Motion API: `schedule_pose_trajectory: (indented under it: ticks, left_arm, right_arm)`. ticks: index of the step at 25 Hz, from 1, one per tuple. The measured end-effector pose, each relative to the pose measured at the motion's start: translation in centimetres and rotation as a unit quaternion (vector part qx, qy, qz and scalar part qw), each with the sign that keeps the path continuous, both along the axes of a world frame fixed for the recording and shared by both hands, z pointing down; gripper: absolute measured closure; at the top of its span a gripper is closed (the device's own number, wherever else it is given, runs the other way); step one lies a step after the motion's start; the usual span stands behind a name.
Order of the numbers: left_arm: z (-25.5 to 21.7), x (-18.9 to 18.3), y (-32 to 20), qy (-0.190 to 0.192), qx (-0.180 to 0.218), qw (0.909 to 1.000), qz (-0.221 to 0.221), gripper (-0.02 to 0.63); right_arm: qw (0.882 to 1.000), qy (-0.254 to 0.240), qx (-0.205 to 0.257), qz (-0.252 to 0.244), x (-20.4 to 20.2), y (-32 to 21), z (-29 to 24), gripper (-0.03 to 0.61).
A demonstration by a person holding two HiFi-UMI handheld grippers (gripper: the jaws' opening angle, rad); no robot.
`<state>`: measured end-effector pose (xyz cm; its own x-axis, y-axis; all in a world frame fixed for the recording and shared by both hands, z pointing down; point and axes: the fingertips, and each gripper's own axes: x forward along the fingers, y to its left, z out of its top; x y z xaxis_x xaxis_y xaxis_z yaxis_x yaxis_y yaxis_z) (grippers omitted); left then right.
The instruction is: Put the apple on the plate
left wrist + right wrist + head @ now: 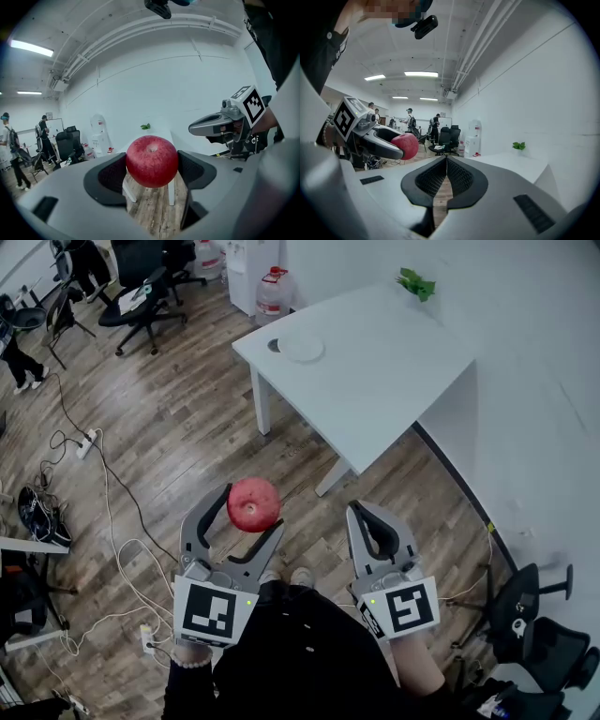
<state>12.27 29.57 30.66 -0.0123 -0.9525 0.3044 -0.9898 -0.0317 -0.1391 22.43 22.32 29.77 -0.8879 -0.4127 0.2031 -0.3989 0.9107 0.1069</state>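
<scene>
Left gripper view — apple [152, 161] clamped between both jaws

A wood-plank floor [187, 418] runs under a white table [394, 362] standing beside the white wall [544, 334] on the right, with a small green plant [415, 282] at its far corner. Black office chairs [141, 287] and water bottles [274, 292] stand at the far end. A power strip [86, 443] lies on the floor at the left. Long ceiling lights [421, 74] glow beside white pipes [471, 51]
</scene>
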Motion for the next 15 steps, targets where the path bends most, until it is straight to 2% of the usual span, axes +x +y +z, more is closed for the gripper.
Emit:
schedule_pose_trajectory:
  ticks: [6,15]
  left_arm:
    - [-0.1,-1.9,0.7,-0.01,0.0,0.9999,-0.014,0.267]
    - [-0.5,-4.0,2.2,-0.017,0.01,0.9997,-0.011,0.267]
  right_arm:
    - [1.0,-0.001,0.005,-0.008,-1.2,0.3,-0.3,0.536]
    - [1.0,-0.013,0.006,-0.001,-3.0,2.2,-0.4,0.535]
